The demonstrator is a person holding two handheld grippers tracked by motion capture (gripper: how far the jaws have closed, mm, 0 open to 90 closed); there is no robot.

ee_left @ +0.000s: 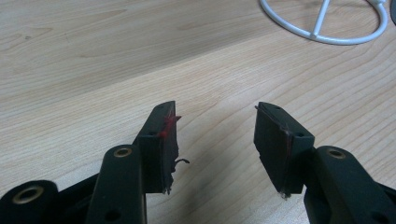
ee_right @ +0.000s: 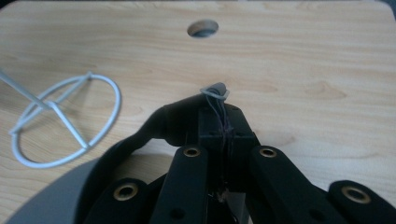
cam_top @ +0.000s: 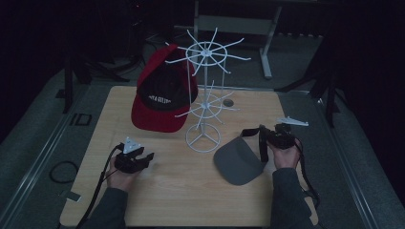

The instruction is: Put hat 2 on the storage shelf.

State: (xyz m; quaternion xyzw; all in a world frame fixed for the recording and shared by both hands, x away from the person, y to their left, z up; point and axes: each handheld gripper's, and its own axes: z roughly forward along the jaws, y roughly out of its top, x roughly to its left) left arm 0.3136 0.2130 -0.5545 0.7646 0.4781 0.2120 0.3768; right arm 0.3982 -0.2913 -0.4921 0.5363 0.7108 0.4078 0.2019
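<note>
Wooden table (cam_top: 167,191), dim room. Far left on the floor beside the table, a loop of black cable (cam_top: 62,171). The left gripper (cam_top: 148,157) rests low on the table near the front-left, held in the person's left hand (cam_top: 122,179); its jaws stand wide apart with bare wood between them, holding nothing, seen clearly in the left gripper view (ee_left: 215,135), where the white ring base of the stand shows at the top right. Further back, a red and black cap (cam_top: 160,95) hangs tilted from an arm of the white wire stand (cam_top: 204,95), which stands upright at the middle of the table on its round base. A small round hole (cam_top: 228,102) in the tabletop lies just right of the stand. Right of the base, a grey visor (cam_top: 239,160) lies on the table, brim toward the person. The right gripper (cam_top: 261,133), in the right hand (cam_top: 285,157), has its jaws closed on the visor's black strap (cam_top: 250,132); the right gripper view (ee_right: 226,126) shows them pinched tight on the band.
</note>
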